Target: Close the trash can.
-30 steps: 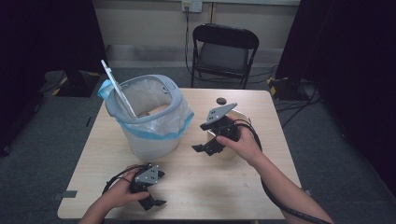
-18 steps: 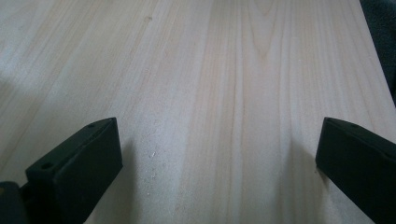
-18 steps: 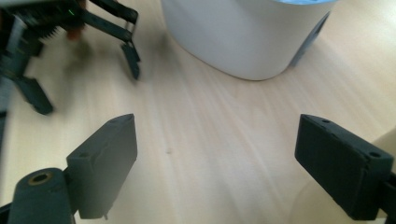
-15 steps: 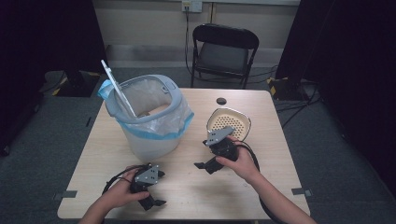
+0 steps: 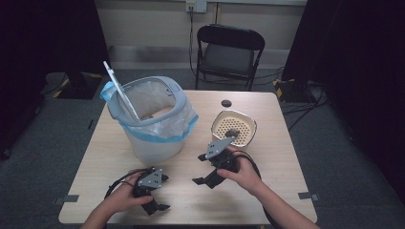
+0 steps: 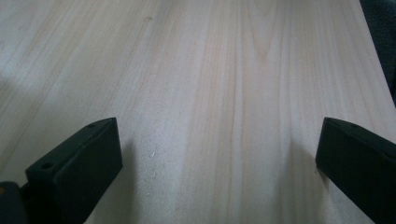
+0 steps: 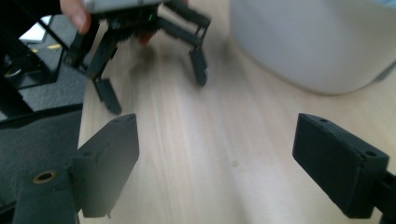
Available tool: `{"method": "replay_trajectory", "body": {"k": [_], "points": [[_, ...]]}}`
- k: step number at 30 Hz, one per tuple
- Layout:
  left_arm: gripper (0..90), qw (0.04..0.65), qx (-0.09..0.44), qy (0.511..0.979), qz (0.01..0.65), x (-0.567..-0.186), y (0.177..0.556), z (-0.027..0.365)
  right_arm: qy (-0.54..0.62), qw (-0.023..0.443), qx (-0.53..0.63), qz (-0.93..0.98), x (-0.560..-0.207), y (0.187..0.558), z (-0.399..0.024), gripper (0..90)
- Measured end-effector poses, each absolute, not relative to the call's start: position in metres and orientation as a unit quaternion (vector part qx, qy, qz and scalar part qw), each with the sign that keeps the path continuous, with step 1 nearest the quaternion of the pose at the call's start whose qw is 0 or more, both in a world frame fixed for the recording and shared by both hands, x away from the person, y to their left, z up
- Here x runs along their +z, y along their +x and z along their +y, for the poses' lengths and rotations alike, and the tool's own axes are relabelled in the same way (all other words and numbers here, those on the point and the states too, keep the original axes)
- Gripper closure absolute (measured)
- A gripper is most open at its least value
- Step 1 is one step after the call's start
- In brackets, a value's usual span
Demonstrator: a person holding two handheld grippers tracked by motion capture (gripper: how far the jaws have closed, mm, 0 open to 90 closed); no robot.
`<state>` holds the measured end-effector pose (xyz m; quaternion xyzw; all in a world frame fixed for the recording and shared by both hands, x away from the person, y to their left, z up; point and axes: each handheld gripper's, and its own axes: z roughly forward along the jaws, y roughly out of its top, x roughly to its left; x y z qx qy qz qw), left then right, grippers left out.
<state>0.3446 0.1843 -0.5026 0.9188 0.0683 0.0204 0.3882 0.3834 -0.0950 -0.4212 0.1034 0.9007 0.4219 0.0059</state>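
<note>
A grey bin (image 5: 148, 119) lined with a clear, blue-edged bag stands on the left half of the wooden table (image 5: 282, 157); a white flat stick leans in it. To its right sits a cream perforated strainer (image 5: 244, 125) holding a small dark lump (image 5: 232, 132). My right gripper (image 5: 200, 169) (image 7: 217, 154) hovers low just in front of the strainer, pointing left. Its jaws have just been closing but stand open with nothing between them. My left gripper (image 5: 157, 206) (image 6: 219, 149) rests near the front edge, open over bare wood.
A small black disc (image 5: 226, 103) lies behind the strainer. A black folding chair (image 5: 229, 52) stands beyond the table's far edge. The right gripper view looks across the table at the left gripper (image 7: 140, 46) and the bin's pale wall (image 7: 317, 46).
My right gripper has come down and toward the table's front from its place over the strainer, leaving the strainer uncovered. The left gripper has not moved.
</note>
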Motion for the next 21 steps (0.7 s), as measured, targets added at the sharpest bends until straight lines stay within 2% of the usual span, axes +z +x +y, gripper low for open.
{"method": "replay_trajectory", "body": {"k": [9, 15, 17, 18, 19, 21], "points": [[0.0, 0.388, 0.023, 0.918, 0.073, -0.502, 0.344, 0.184, 0.11, -0.017, 0.414, 0.904, -0.461, 0.375, -0.09, 14.1], [0.5, 0.391, 0.008, 0.914, 0.103, -0.5, 0.343, 0.19, 0.098, -0.023, 0.391, 0.915, -0.486, 0.368, -0.082, 14.1], [10.1, 0.389, 0.004, 0.914, 0.117, -0.495, 0.344, 0.194, 0.095, -0.021, 0.384, 0.918, -0.493, 0.366, -0.081, 13.6], [20.0, 0.389, -0.003, 0.913, 0.126, -0.491, 0.344, 0.196, 0.089, -0.01, 0.388, 0.917, -0.495, 0.364, -0.08, 13.8], [23.3, 0.39, -0.009, 0.911, 0.134, -0.487, 0.344, 0.199, 0.086, -0.004, 0.392, 0.916, -0.497, 0.364, -0.08, 13.7], [14.2, 0.401, -0.007, 0.903, 0.155, -0.477, 0.344, 0.204, 0.081, 0.0, 0.397, 0.914, -0.498, 0.364, -0.08, 13.7]]}}
